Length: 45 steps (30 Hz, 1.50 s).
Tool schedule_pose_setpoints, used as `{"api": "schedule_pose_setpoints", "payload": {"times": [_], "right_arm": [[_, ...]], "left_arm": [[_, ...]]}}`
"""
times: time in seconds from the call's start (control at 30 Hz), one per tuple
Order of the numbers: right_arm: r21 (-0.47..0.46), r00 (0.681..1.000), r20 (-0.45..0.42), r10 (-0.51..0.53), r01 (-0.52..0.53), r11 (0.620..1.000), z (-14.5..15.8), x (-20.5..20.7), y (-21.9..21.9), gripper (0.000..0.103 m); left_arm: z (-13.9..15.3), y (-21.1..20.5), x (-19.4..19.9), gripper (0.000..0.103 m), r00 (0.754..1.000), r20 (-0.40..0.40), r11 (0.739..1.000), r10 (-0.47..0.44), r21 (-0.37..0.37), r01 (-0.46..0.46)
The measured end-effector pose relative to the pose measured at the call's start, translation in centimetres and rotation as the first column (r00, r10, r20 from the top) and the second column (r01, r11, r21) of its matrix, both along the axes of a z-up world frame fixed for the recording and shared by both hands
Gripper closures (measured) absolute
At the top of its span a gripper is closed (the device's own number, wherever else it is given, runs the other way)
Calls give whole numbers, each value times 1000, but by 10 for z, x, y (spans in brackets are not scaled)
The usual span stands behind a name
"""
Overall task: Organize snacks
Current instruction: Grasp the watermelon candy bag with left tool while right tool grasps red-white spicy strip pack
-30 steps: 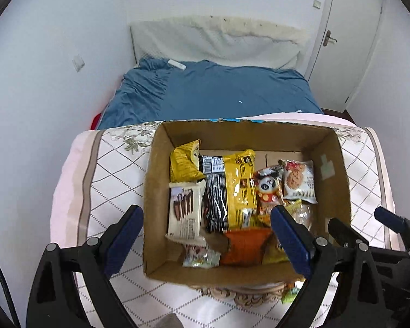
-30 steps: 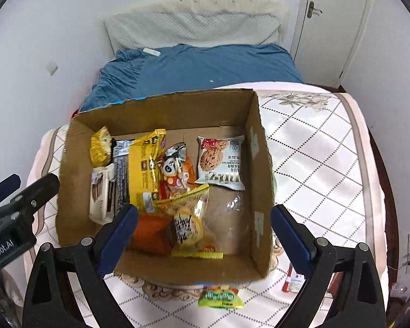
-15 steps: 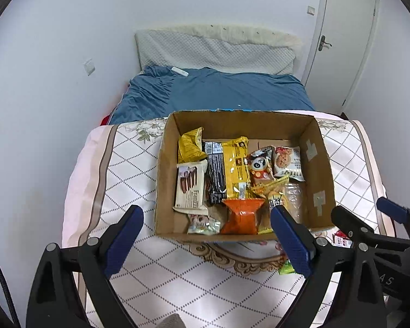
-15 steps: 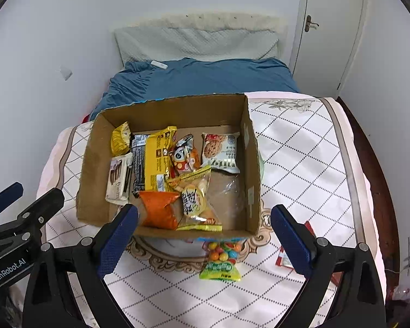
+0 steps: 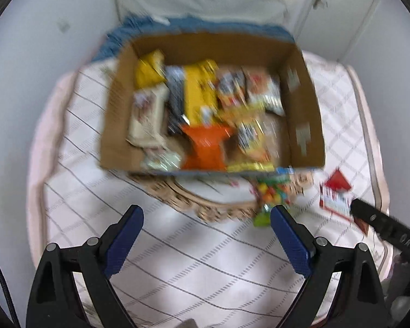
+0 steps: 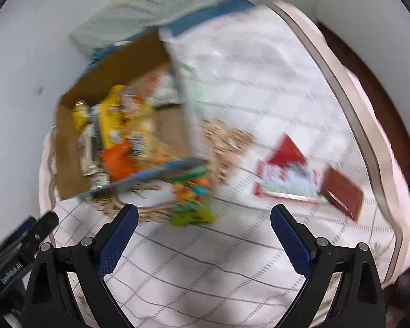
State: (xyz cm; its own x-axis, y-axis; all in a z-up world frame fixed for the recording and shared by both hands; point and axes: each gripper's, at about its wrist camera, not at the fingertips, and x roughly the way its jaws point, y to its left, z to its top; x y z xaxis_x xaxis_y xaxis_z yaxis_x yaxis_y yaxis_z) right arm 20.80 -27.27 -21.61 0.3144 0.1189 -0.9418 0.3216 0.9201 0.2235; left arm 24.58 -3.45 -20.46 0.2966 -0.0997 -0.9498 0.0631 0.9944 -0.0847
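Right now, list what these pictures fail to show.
- Printing on the snacks in the cardboard box: motion blur, both views.
- Candy bag label: blurred.
- Red packet wording: blurred; the left view partly hides it behind the right gripper.

Black gripper (image 5: 205, 239), blue-padded jaws

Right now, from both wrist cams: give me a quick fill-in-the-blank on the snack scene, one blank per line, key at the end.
1. Most snacks lie inside the cardboard ____.
2. The orange pack lies against the box's ____ wall.
3. The candy bag, the red-and-white packet and the dark red packet lie ____ the box, on the quilt.
4. Both the left gripper and the right gripper hold ____.

Missing words: box; near; outside; nothing
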Motion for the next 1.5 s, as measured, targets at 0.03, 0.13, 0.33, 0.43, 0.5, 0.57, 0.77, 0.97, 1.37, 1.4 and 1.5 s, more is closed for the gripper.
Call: {"api": "schedule_pose_setpoints", "payload": {"times": [0.03,0.13,0.33,0.43,0.5,0.57,0.77,0.97,1.37,1.4,1.5], "right_arm": [[6,999,-27,-20,20,1000,-9,-2,-14,4],[11,995,-73,-74,75,997,-25,-5,-47,4],[-46,981,-155,-116,110,993,-50,-2,-99,4],[-123,972,-223,-80,53,991,-65,6,-119,4],[-174,961,-275,-36,-13,985,-75,10,-125,4],[-208,954,-298,30,-95,973,-81,15,-126,4],[-172,864,-362,351,-432,885,-102,38,-86,4],[-179,645,-477,597,-736,653,-139,60,-47,4],[35,656,-501,564,-636,771,-165,94,-76,19],[43,682,-500,533,-596,802,-162,93,-82,19],[92,741,-520,424,-445,891,-159,86,-95,21]], "left_arm": [[-8,-8,2,8,1000,-27,1000,-13,-7,13],[-39,-38,14,8,992,-114,999,-47,-17,45],[-89,-91,39,8,968,-233,995,-96,-2,98],[-110,-113,49,8,956,-270,992,-113,28,125],[-121,-123,53,8,951,-285,989,-121,46,139],[-130,-132,56,8,946,-296,986,-129,59,153],[-154,-146,59,8,931,-339,984,-133,68,165],[-159,-150,56,28,940,-313,987,-133,48,155],[-140,-128,15,53,943,-296,984,-153,44,174],[-138,-126,9,53,943,-294,983,-156,47,177],[-133,-118,-4,53,944,-288,982,-162,51,184]]}}
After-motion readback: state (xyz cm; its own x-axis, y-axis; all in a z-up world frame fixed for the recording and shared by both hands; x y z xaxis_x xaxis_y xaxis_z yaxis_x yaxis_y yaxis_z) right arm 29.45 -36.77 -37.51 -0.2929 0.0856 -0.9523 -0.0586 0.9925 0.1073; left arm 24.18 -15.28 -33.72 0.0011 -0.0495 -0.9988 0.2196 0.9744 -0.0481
